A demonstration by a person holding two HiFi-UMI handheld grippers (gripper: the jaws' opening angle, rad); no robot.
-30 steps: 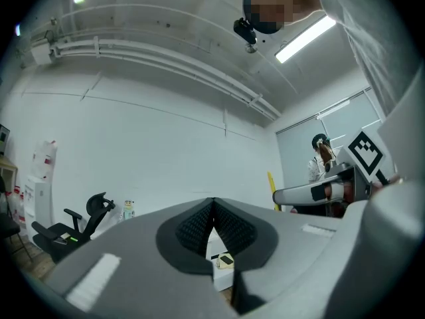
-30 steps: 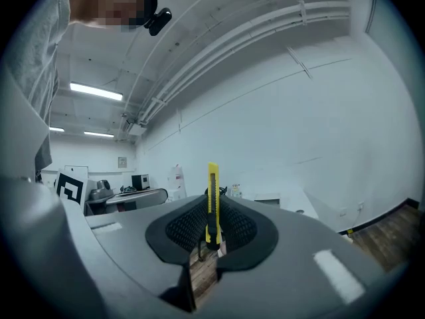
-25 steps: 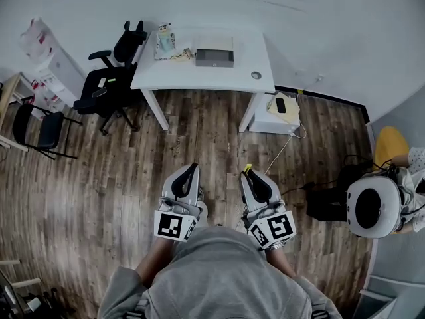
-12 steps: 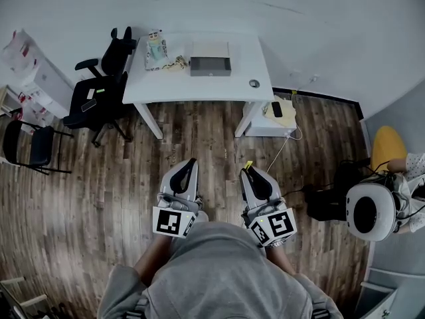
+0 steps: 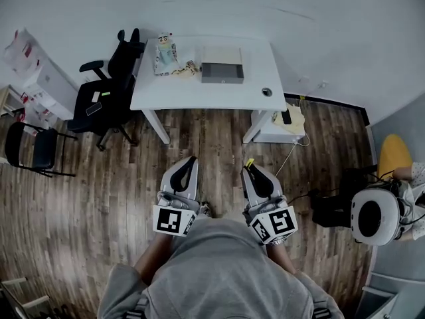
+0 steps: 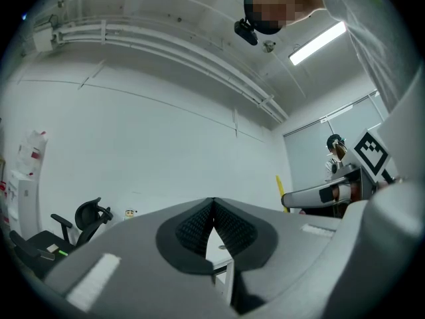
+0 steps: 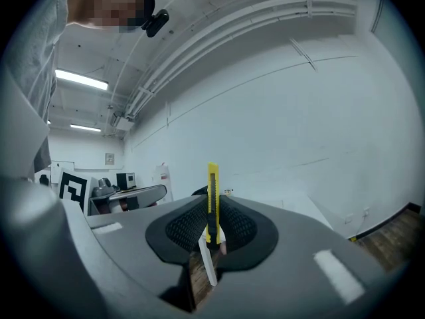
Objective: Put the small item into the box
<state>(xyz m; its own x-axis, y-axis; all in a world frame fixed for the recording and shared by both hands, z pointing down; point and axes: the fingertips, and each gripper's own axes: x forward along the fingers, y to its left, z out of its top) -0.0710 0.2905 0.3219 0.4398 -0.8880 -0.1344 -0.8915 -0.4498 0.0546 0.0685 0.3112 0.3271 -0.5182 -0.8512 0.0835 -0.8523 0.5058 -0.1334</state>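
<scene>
A slim yellow utility knife (image 7: 212, 201) stands clamped between the pads of my right gripper (image 7: 212, 234); its yellow tip (image 5: 248, 165) shows at that gripper (image 5: 253, 173) in the head view. My left gripper (image 5: 190, 165) is shut with nothing between its jaws, and in its own view the pads (image 6: 213, 224) meet. Both grippers are held close to my body over the wood floor. The grey open box (image 5: 222, 72) lies on the white table (image 5: 206, 92) well ahead of them.
A small figure (image 5: 165, 50) and tan clutter (image 5: 182, 66) sit on the table's left part. A black office chair (image 5: 109, 95) stands left of the table, a folding chair (image 5: 30, 148) further left. A white cabinet (image 5: 284, 121) and cables lie at the table's right; a person sits far right (image 5: 382, 211).
The view has shifted slightly: the table and box now sit a little further right and lower than half a second ago. Both grippers keep their pose and hold.
</scene>
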